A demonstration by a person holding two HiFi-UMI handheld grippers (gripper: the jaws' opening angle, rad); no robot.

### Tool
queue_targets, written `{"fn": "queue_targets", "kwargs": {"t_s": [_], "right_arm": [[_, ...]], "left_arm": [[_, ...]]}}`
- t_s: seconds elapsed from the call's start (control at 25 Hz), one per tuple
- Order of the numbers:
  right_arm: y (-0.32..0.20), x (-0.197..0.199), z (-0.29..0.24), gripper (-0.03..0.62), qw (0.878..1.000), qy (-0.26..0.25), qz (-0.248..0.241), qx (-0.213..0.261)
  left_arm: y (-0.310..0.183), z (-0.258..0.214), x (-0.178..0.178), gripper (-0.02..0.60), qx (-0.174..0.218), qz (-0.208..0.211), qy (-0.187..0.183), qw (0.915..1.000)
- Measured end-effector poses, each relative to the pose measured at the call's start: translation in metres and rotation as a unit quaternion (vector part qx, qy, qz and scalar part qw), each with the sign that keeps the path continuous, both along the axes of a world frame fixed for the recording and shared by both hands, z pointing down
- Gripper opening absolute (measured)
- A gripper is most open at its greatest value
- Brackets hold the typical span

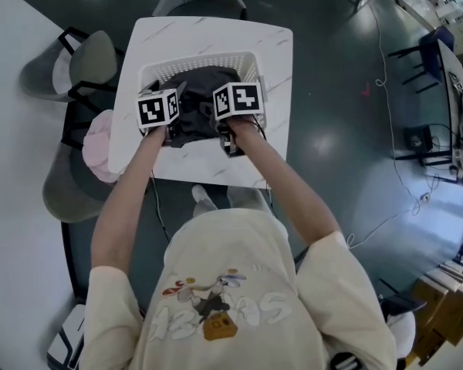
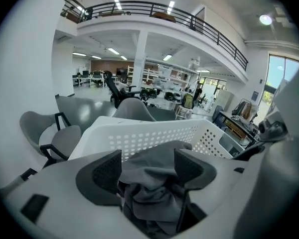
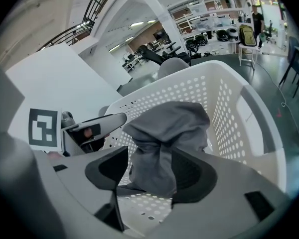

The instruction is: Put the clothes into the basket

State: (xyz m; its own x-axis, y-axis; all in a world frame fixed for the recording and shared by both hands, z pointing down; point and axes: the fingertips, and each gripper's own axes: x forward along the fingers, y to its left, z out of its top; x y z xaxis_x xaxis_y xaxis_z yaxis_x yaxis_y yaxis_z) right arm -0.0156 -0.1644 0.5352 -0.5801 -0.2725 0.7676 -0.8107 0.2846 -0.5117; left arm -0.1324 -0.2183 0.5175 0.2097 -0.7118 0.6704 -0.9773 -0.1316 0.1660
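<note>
Head view: left gripper (image 2: pixel 147 172) and right gripper (image 3: pixel 150 169) clench the grey garment (image 1: pixel 206 85) over the basket (image 1: pixel 203 58); released unevenly, it may overhang the rim.

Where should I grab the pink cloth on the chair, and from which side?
Probably pinch a fold of the pink cloth from above, on its side away from the table: it lies bunched on the chair, partly under the table.
</note>
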Motion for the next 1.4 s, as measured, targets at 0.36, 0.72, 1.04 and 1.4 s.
{"fn": "queue_targets", "kwargs": {"t_s": [0.36, 0.72, 1.04, 1.4], "right_arm": [[0.006, -0.008, 0.003, 0.256, 0.999, -0.004, -0.032, -0.007], [0.011, -0.021, 0.012, 0.256, 0.997, -0.011, -0.067, -0.027], [0.008, -0.029, 0.010, 0.256, 0.996, -0.017, -0.077, -0.031], [0.009, -0.030, 0.004, 0.256, 0.996, -0.021, -0.077, -0.027]], "left_arm": [[-0.009, 0.024, -0.003, 0.328, -0.017, -0.005, -0.013, 0.9998], [-0.032, 0.026, -0.008, 0.328, -0.015, -0.006, -0.018, 0.9997], [-0.051, 0.011, -0.003, 0.328, 0.011, 0.035, -0.082, 0.9959], [-0.048, -0.014, 0.009, 0.328, 0.039, 0.036, -0.073, 0.9959]]}}
